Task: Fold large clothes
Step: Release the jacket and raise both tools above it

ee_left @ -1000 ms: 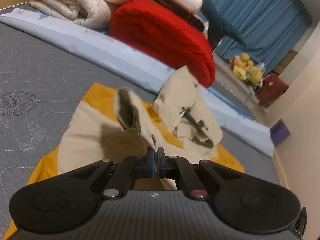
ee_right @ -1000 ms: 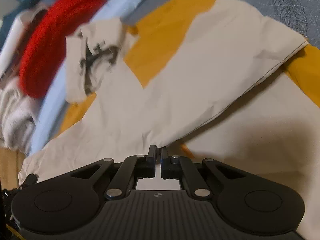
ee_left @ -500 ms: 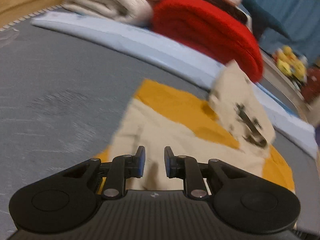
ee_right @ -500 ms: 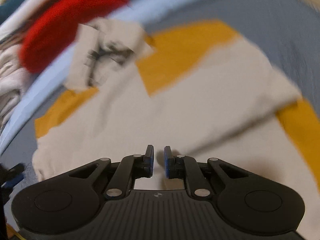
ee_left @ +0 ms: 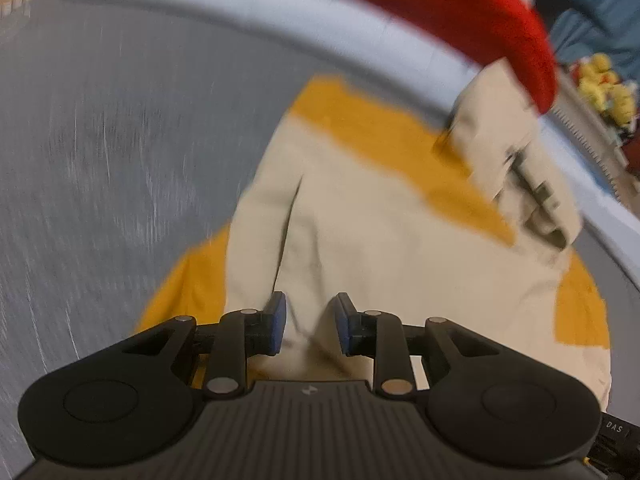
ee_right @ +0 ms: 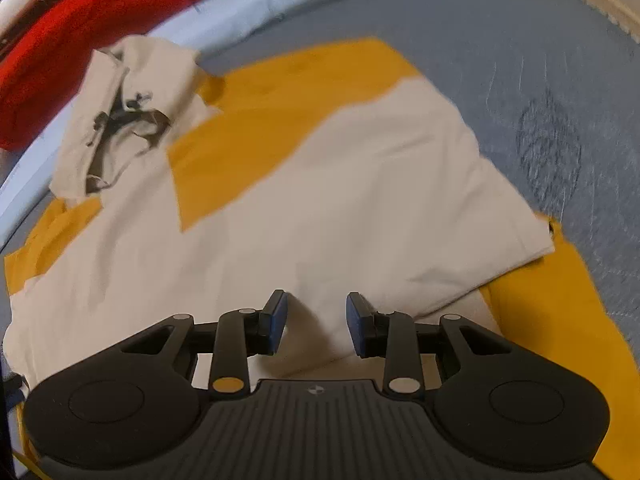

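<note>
A cream and mustard-yellow garment lies spread on the grey quilted bed, with a cream panel folded over the yellow. Its crumpled hood end with dark cords lies at the far side near the pillows. My left gripper hovers low over the near cream edge, its jaws opening, the pads apart with a soft ridge of cloth lying loose between them. My right gripper is over the folded cream panel, its jaws also opening, with cloth under the gap but nothing pinched.
A red folded blanket sits on a pale blue sheet band at the far side. Grey quilted mattress surrounds the garment. Yellow plush toys sit off the bed at the right.
Both grippers were shut on cream cloth held up a second ago. Both have let go and their jaws have spread; the cloth now lies flat. The left gripper has dropped lower and tipped downward.
</note>
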Demonstrator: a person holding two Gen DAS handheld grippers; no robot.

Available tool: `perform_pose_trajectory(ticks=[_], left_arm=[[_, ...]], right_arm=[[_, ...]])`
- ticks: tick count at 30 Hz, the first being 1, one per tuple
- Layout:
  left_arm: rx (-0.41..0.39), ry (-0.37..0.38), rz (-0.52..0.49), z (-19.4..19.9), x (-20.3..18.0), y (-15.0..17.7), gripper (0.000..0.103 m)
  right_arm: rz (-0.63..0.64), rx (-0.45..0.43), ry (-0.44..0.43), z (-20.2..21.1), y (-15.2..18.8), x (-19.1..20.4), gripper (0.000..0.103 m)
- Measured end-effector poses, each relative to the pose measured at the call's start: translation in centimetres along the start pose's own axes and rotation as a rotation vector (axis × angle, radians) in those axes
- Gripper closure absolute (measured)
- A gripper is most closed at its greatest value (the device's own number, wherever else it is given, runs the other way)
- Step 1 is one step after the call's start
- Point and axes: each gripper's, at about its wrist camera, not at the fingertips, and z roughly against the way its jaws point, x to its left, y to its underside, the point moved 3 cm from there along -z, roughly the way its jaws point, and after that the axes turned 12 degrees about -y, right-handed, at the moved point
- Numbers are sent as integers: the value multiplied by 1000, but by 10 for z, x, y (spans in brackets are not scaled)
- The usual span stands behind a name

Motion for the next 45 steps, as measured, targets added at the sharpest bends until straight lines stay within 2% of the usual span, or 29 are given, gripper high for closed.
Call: perform_pose_trajectory(ticks=[1,3,7,8,11,12,14,15,16,19,21,24,28,32,33,34,37,42,45], left_arm=[[38,-13,14,-7,2,3,74],[30,-21,25,-5,5,5,74],[-123,-27,-42,20,-6,-1,73],[-112,-33,-45,17,-6,0,73],[38,-38,8,-6,6,9,74],[33,-37,18,-3,8,9,73],[-47,-69,-40,17,-2,6,72],[-104,-72,-74,29,-9,5,67],[-164,-65,-101,42,-15,4,57],[-317,-46,-146,77,-30,9,41],[-427,-61,-159,98,-38,16,38],[-527,-43,-175,118,-49,25,30],[-587,-7,-203,128,-65,39,26],[-611,24,-183,135,-69,48,22],[-617,22,-182,135,-70,51,17],[-627,20,-181,135,-73,52,15],[-648,8,-206,134,-80,56,15],[-670,11,-262,123,-87,60,15],[-678,-8,-306,117,-91,60,15]], right_arm=[[-27,9,8,-3,-1,-2,69],[-31,-2,21,-1,-1,-2,69],[73,-70,-7,11,-3,12,67],[63,-59,2,8,-3,8,67],[-33,6,23,-5,1,-11,67],[-41,9,29,-4,2,-13,68],[-2,-28,36,7,0,-5,67],[34,-60,27,14,-1,2,67],[76,-99,14,22,-3,9,67],[209,-216,-27,55,-3,30,67],[287,-280,-53,74,-1,39,66],[375,-341,-55,94,4,43,65],[401,-361,-57,113,10,30,65],[404,-379,-59,127,12,17,65],[408,-382,-61,129,12,15,65],[413,-387,-60,131,13,13,65],[434,-407,-44,138,14,8,65],[438,-420,-64,149,6,0,65],[430,-419,-86,150,1,-2,59]])
